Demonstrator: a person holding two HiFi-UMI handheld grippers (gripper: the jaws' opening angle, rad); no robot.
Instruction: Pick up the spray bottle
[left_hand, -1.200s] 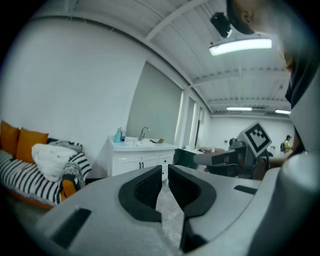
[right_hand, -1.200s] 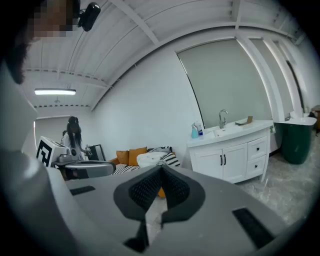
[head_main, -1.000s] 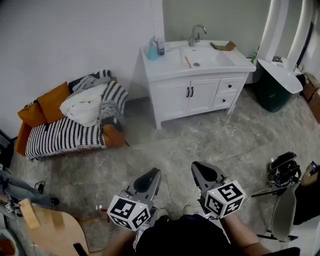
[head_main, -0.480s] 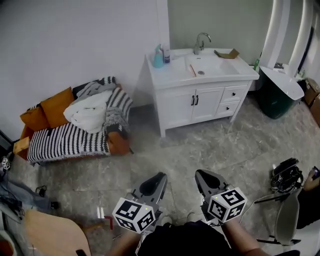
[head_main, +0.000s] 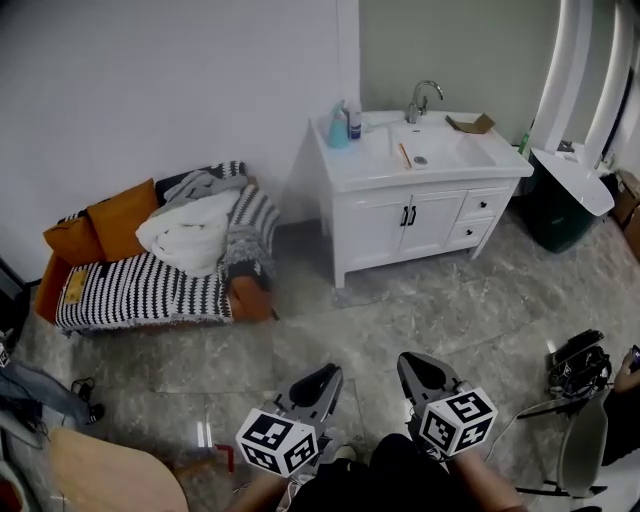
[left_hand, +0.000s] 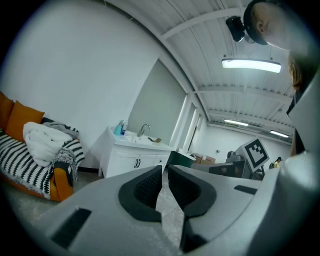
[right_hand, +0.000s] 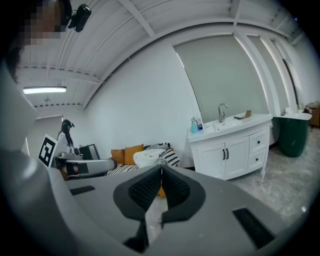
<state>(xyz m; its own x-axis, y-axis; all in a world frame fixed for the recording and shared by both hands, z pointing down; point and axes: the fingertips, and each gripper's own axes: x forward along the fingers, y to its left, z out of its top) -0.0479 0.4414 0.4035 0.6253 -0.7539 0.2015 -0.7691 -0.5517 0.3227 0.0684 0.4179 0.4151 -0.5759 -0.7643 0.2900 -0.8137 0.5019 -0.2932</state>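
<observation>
Head view shows the teal spray bottle (head_main: 338, 129) at upper centre, on the white vanity tabletop (head_main: 365, 168). It is well apart from the left hand-held gripper (head_main: 322, 372) and right hand-held gripper (head_main: 412, 360) at the bottom, both with jaws together and empty. The approach looks to be the step in hand; the next move calls for closing the gap and opening one gripper.

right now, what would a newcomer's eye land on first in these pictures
The white vanity against the far wall stands out first, with the blue spray bottle at the back left corner of its top. To its left, along the wall, sits a sofa with a striped cover, orange cushions and a heap of white fabric. At the bottom of the head view, the left gripper and right gripper are both empty.
</observation>
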